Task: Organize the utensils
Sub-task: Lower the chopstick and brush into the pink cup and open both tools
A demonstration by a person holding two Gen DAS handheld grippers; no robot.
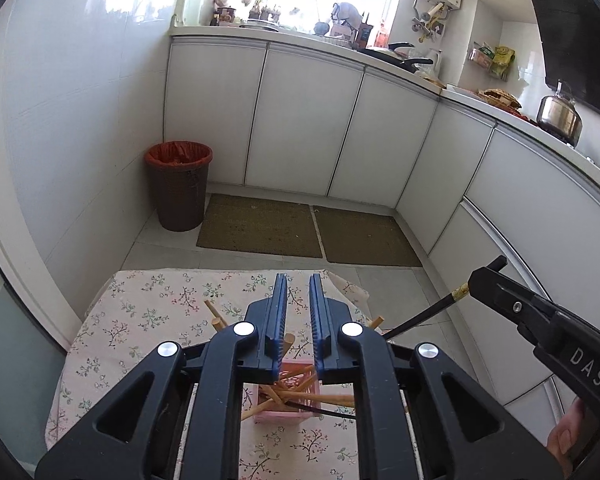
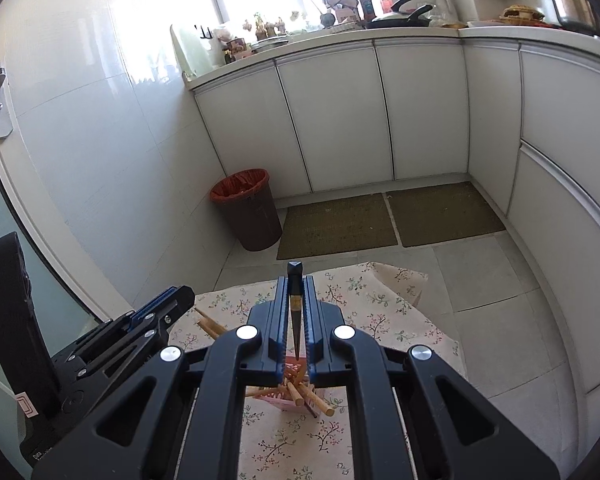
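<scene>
A pink slotted basket stands on the floral tablecloth and holds several wooden chopsticks at crossed angles; it also shows in the right wrist view. My left gripper hovers above the basket, jaws slightly apart and empty. My right gripper is shut on a black chopstick, held point down over the basket. In the left wrist view the same black chopstick slants from the right gripper toward the basket.
A brown bin with a red liner stands on the floor by the wall. Two floor mats lie before white cabinets. The counter above holds pans and a kettle. The table edge is just beyond the basket.
</scene>
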